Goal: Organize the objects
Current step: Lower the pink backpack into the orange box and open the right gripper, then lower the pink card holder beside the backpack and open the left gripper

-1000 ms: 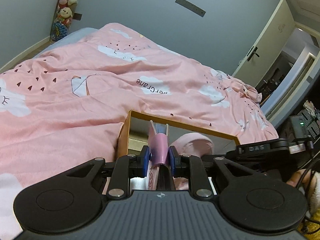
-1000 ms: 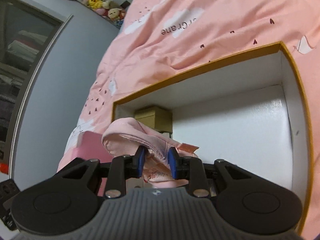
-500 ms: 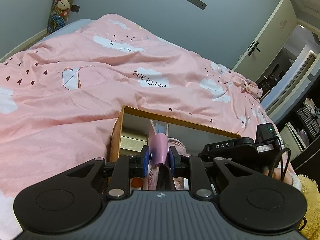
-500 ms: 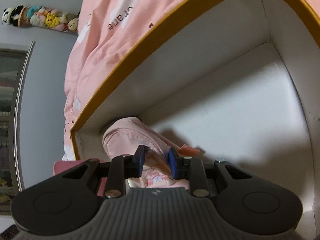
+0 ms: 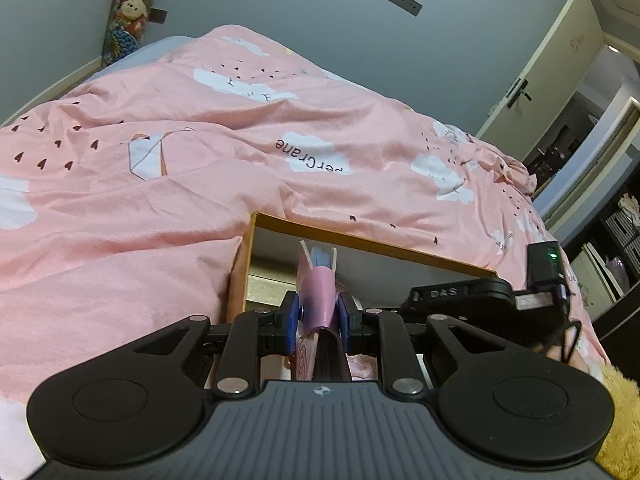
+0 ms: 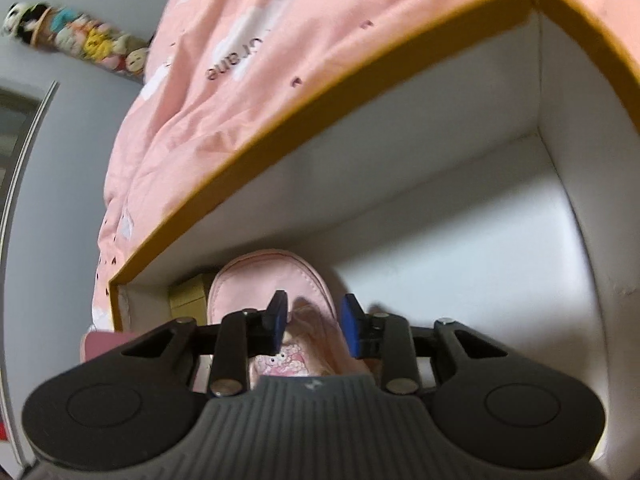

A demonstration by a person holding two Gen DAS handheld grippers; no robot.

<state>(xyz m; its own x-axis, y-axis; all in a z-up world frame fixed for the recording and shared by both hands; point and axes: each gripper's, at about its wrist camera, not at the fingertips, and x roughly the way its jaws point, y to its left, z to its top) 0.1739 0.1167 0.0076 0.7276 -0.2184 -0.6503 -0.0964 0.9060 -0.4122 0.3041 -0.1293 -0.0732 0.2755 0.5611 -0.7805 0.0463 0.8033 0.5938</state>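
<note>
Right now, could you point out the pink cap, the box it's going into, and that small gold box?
pink cap (image 6: 272,276): right wrist view, on its rounded crown.
orange-rimmed box (image 6: 360,92): right wrist view, on its far rim.
small gold box (image 6: 188,296): right wrist view, on its front face.

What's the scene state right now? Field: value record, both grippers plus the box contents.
surface: bed with pink duvet
container: open box, orange rim, white inside, on the duvet
left gripper: shut on pink booklet, held over the box's near left corner
right gripper: open, fingers either side of the pink cap, inside the box
box contents: pink cap, small tan box in the left corner
box right half: bare white floor
</note>
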